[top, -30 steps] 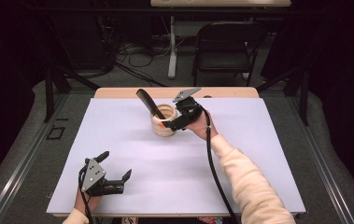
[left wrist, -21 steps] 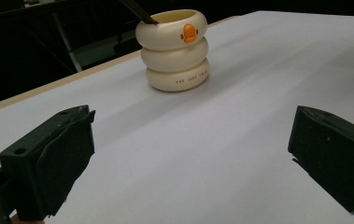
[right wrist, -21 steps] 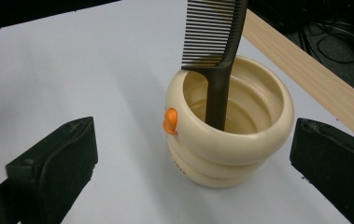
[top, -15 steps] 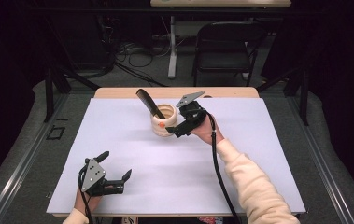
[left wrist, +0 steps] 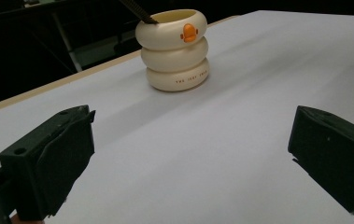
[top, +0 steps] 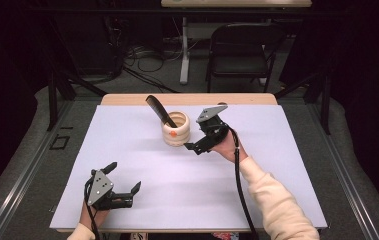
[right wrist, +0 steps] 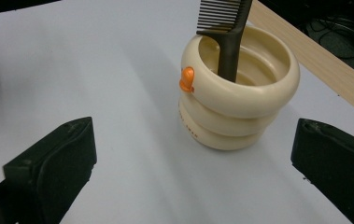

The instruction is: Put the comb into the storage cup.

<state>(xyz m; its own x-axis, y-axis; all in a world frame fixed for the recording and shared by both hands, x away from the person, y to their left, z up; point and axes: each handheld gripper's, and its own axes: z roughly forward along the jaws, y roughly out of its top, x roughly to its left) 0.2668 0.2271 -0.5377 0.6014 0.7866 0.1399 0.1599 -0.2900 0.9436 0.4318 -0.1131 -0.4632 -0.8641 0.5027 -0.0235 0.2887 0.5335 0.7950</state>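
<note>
comb (right wrist: 227, 35) stands tilted in the cream ringed holder (top: 176, 129) near the table's (top: 277, 190) far edge. your right gripper (top: 200, 145) sits just beside the holder, jaws spread, empty. left gripper (top: 122, 192) spread near the front edge. looks like placement done; next, retreat clear.

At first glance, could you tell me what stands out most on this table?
A cream, ring-stacked cup with an orange duck bill stands toward the far middle of the white table, a dark comb leaning out of it. The right gripper hovers just beside it, jaws open.
</note>
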